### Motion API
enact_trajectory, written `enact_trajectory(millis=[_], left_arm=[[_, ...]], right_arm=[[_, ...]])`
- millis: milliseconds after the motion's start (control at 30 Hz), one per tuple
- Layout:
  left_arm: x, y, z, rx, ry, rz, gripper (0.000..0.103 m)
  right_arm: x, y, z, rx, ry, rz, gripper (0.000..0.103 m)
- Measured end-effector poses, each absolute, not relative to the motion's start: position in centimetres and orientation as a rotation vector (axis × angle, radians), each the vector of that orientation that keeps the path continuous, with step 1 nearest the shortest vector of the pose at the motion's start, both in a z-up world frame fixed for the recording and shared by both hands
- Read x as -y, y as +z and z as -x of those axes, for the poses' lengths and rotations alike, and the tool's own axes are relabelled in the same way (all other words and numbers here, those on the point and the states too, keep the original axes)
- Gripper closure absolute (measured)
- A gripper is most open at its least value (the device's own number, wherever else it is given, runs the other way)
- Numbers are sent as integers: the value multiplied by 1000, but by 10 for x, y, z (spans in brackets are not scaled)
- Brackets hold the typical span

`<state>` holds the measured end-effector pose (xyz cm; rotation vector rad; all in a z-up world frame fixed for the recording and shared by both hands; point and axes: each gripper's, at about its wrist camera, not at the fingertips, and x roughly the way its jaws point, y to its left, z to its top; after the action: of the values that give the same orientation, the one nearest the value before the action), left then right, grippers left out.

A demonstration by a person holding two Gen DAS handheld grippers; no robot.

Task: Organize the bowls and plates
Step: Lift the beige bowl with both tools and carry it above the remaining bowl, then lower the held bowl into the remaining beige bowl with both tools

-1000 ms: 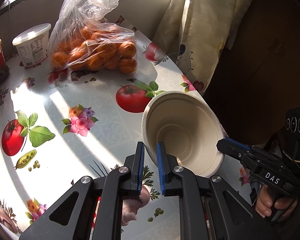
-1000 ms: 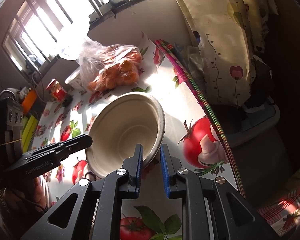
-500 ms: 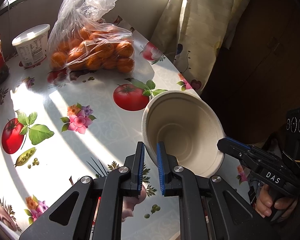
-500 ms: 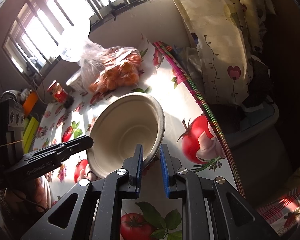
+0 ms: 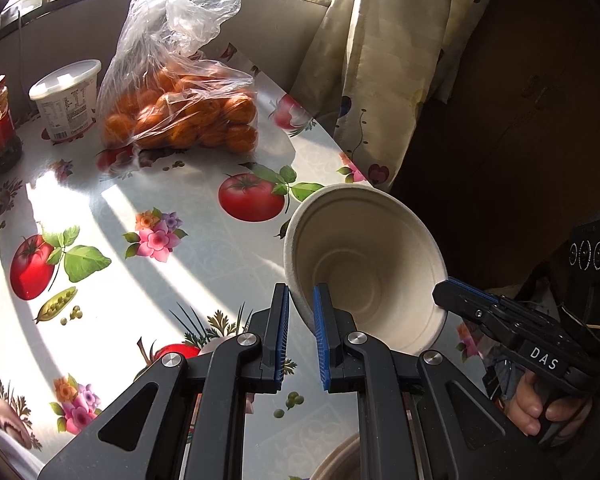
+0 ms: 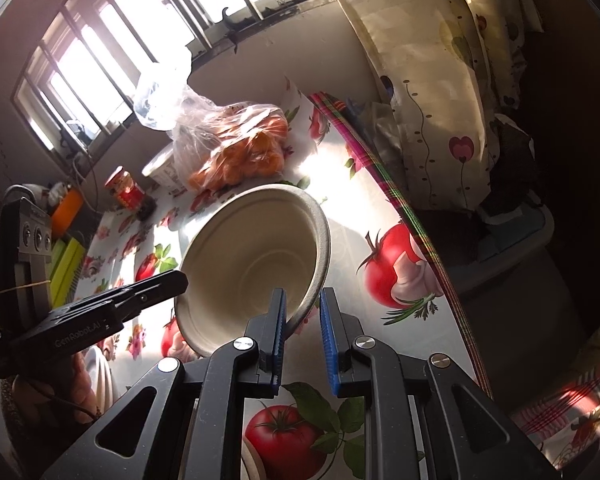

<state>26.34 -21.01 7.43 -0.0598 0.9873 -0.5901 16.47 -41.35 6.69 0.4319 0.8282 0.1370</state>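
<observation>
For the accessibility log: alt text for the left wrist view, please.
The left gripper pinches the near rim of a tilted paper bowl; the right gripper meets its far rim. Behind, a bag of oranges sits on the fruit-print tablecloth.
</observation>
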Motion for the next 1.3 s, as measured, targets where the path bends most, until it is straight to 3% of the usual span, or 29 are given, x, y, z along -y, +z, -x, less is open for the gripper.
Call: enact_trajectory(millis=[1300], left_arm=[[172,104,-181,-899,-626,111,90]], right_arm=[[381,102,-72,-727,165,-439,86]])
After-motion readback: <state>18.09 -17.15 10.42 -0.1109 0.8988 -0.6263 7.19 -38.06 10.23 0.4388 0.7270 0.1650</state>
